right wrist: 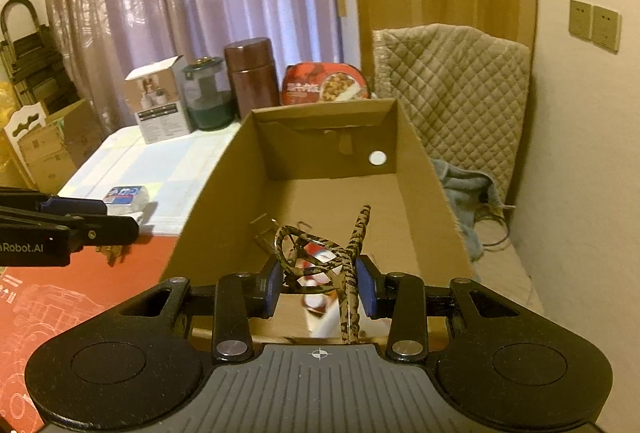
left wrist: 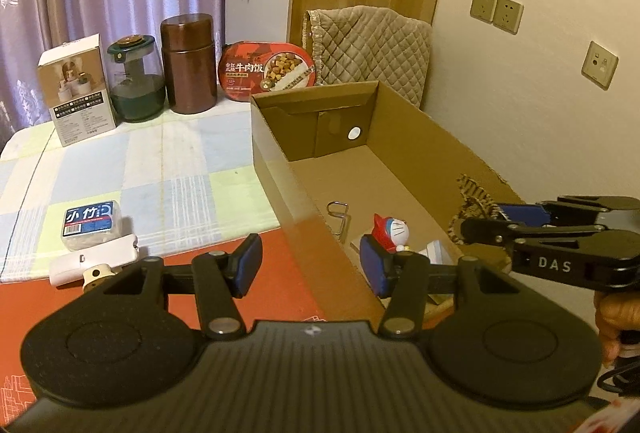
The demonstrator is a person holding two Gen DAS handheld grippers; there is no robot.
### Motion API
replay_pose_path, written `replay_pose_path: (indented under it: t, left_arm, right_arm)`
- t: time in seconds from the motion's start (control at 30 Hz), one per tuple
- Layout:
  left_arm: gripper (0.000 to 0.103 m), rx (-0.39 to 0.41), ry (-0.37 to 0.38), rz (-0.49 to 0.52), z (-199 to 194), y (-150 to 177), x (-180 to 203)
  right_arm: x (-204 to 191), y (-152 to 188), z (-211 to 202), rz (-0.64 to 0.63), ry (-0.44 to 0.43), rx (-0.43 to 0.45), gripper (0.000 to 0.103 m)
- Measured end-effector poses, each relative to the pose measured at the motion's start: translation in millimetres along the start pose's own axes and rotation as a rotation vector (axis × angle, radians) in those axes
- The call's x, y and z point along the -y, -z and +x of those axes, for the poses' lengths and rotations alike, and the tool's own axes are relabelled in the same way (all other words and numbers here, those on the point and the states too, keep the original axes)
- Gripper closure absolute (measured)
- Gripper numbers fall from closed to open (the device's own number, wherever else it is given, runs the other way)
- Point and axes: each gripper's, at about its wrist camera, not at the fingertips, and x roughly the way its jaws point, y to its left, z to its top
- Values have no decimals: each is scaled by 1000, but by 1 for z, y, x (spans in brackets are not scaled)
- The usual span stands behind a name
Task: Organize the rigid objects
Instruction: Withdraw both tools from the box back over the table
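Observation:
An open cardboard box lies on the table. Inside it are a red and blue cat figurine, a wire clip and a white piece. My left gripper hovers open over the box's near left wall, with nothing gripped. My right gripper is shut on a leopard-patterned looped item above the near end of the box. In the left wrist view the right gripper comes in from the right with that item. The left gripper shows at the left edge of the right wrist view.
On the checked cloth lie a blue-labelled pack and a white gadget. At the back stand a white carton, a green jar, a brown canister and a red meal box. A quilted chair stands behind the box.

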Motion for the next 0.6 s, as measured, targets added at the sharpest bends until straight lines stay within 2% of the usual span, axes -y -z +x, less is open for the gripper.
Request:
replay_pose_path:
  t: [0.17,0.23,0.3,0.37,0.6]
  left_arm:
    - [54,0,-5,-9,-2,2,-5]
    - [54,-1,-9,-14,-3,4,-8]
    - [54,-2,-15,-20,-4,6,-12]
    - [54,0,-21,-26,-8,8,-16]
    - [48,19,-55,-50,-29,15,-31]
  right_arm:
    - [-7,-2,9,12,-27,9,67]
    - [-7,-4,10,26,-64,22,67]
    - [-7,-7,11,42,-88,27,57]
    - [-6,-9,7,56,-75,48,53]
    - [-3,-8,-15,90,-38,79,52]
